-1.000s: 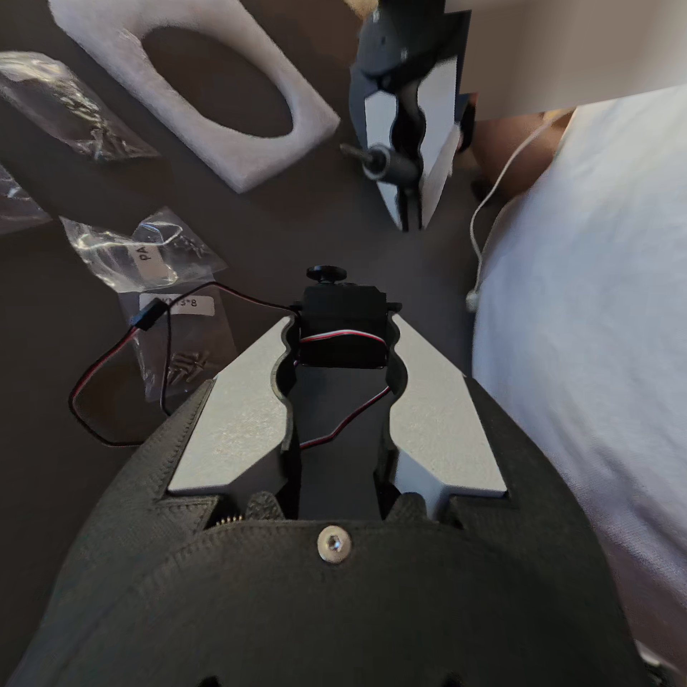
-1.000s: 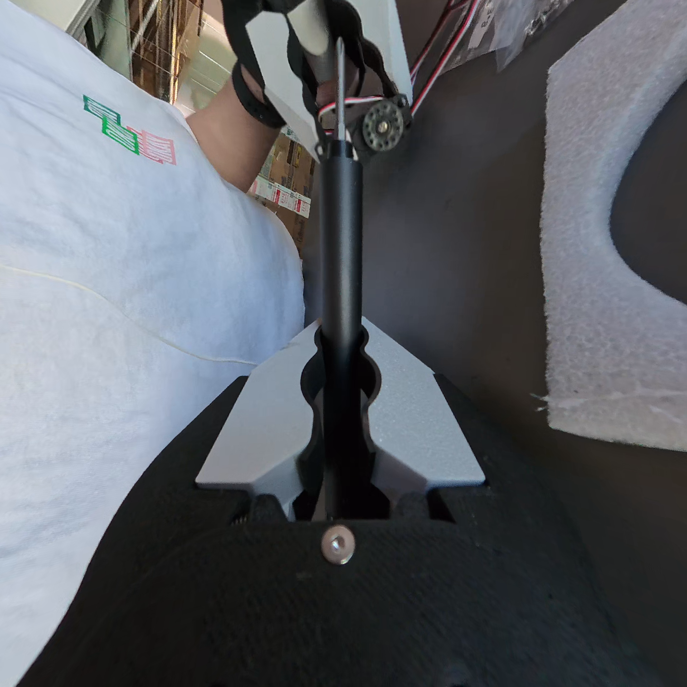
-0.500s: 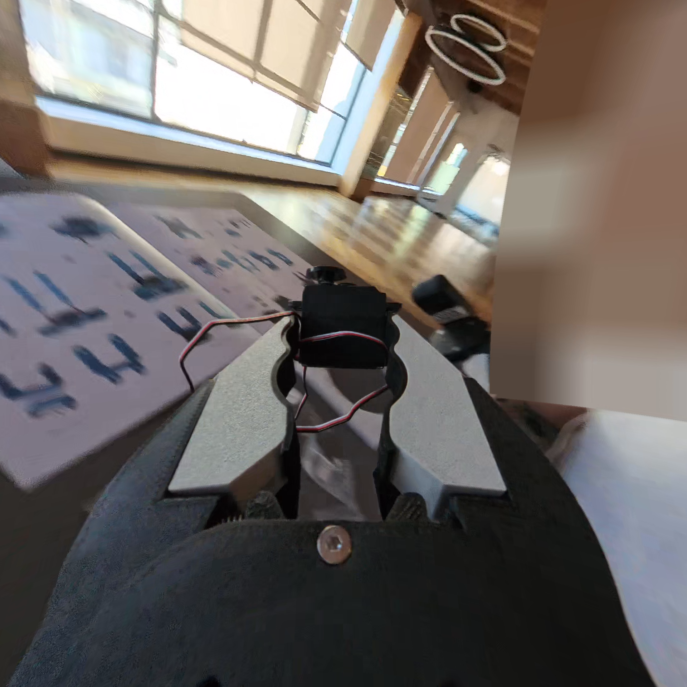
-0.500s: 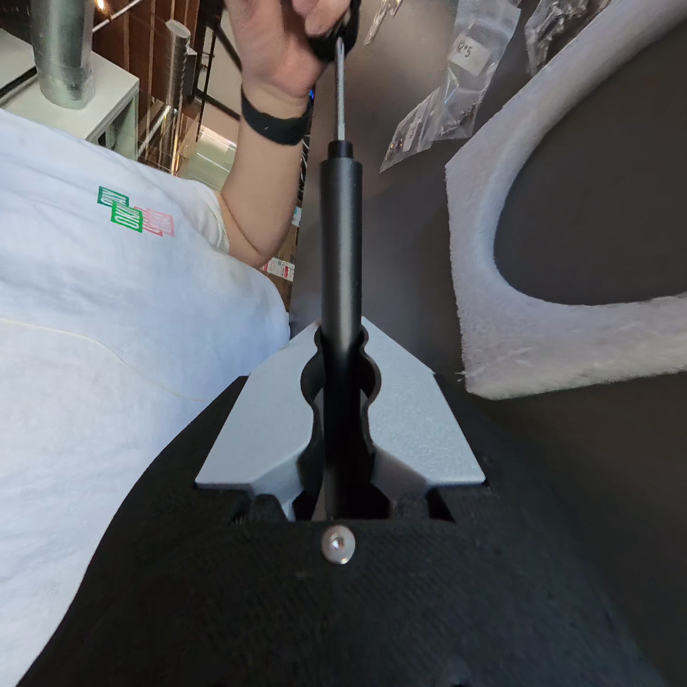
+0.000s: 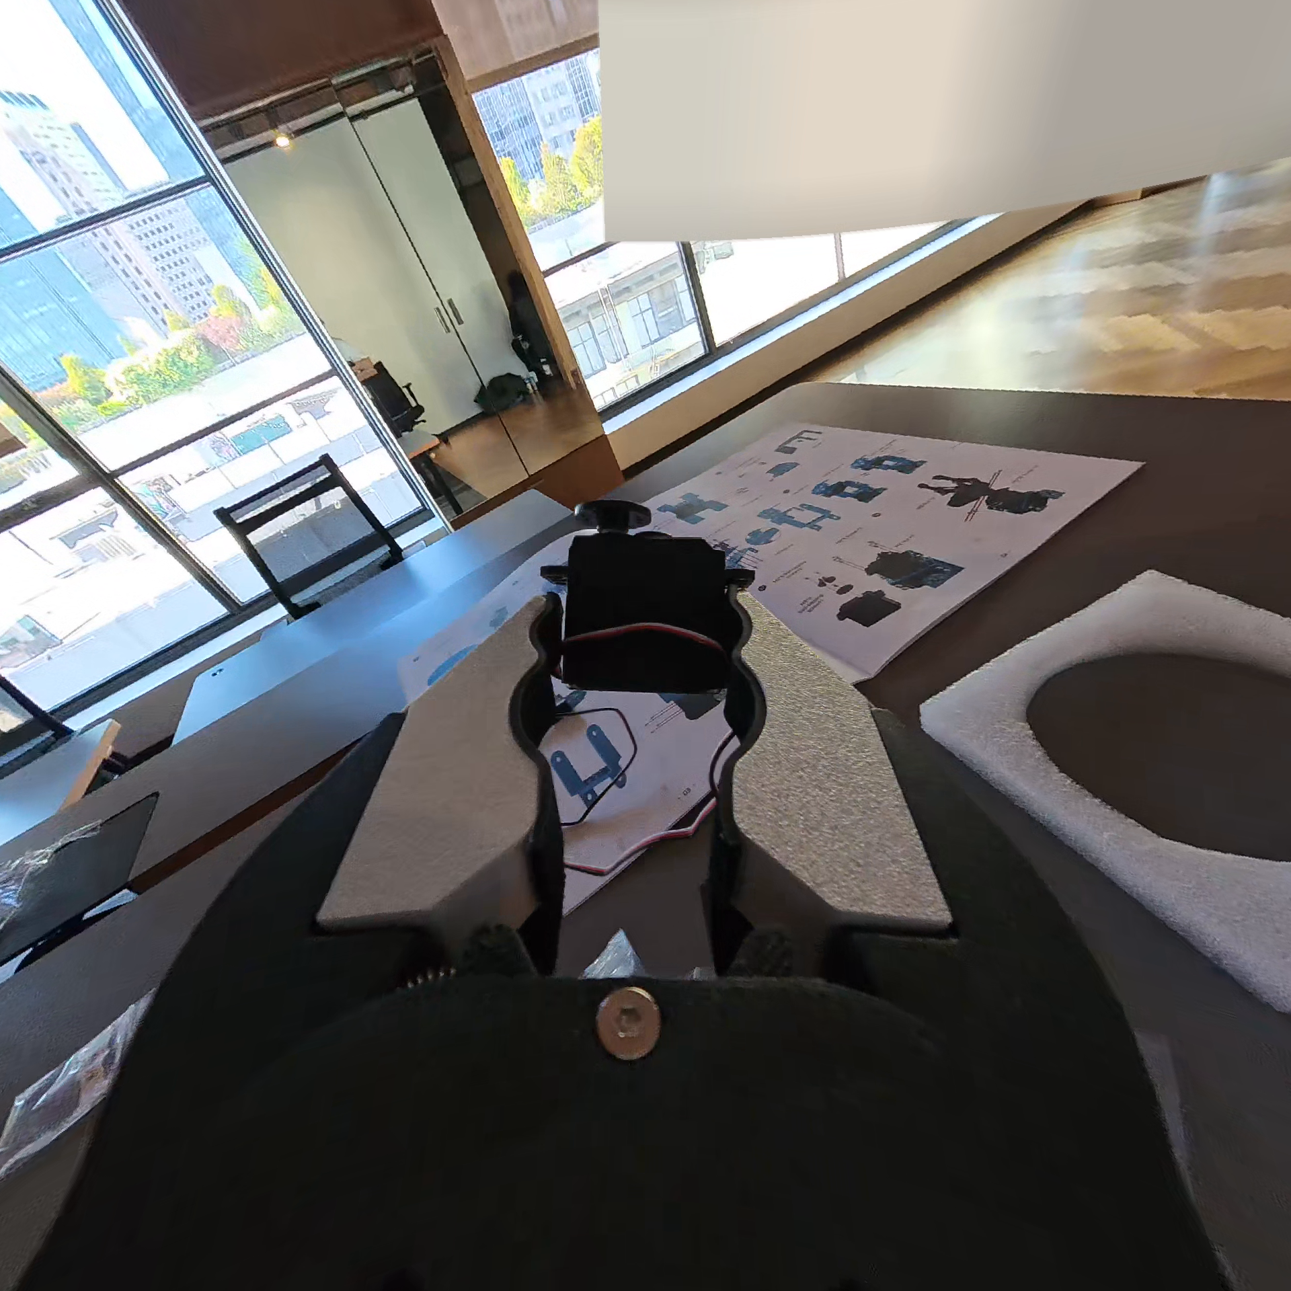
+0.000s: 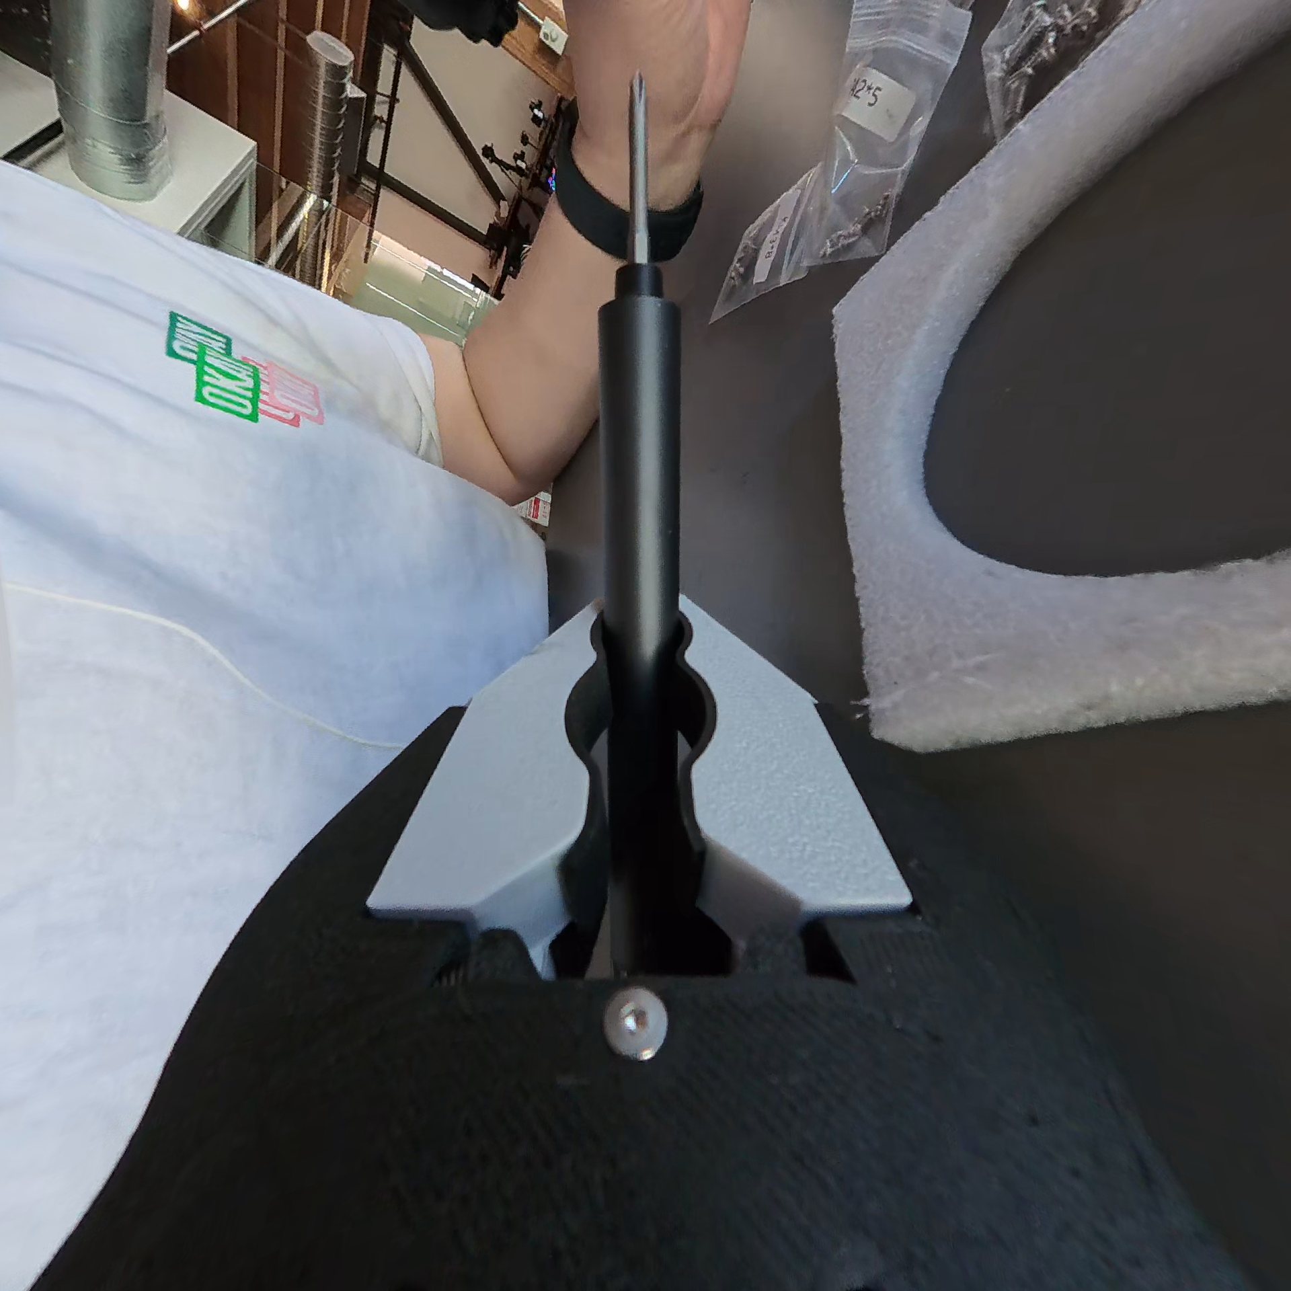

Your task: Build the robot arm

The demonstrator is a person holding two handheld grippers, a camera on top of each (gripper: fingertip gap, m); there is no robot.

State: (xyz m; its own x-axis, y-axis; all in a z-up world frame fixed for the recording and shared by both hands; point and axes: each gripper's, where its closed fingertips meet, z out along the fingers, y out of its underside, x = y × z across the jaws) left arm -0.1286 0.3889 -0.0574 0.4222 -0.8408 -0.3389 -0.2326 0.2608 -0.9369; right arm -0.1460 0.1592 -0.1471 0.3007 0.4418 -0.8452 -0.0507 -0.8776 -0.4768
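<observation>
The left hand-held gripper (image 5: 646, 615) was pinching a small black servo motor (image 5: 644, 615) between the tips of its two grey fingers (image 5: 461, 761), with the servo's round horn pointing away from the camera. A thin red, white and black lead (image 5: 629, 849) ran from the servo and looped down in the gap between the fingers. The servo was lifted clear of the dark desk (image 5: 1187, 447). Below and beyond the fingertips lay a white printed instruction sheet (image 5: 908, 531), flat on the desk. To the right of this hand-held gripper sat a white foam packing piece (image 5: 978, 747) with a large oval cut-out. To its lower left lay clear plastic bags (image 5: 49, 1104), their contents too blurred to tell. Far beyond stood a black chair (image 5: 307, 531) and tall windows (image 5: 140, 314).

The right hand-held gripper (image 6: 643, 622) was pressed onto the black handle of a screwdriver (image 6: 639, 454), which lay lengthwise between the fingers and pointed straight ahead. Its thin metal shaft (image 6: 638, 168) ended in front of a person's wrist, which wore a black band (image 6: 615, 216). To the left was a white shirt (image 6: 209, 559). To the right of the shaft lay small clear bags of screws (image 6: 838, 181) on the desk, beside the same white foam piece (image 6: 978, 629).
</observation>
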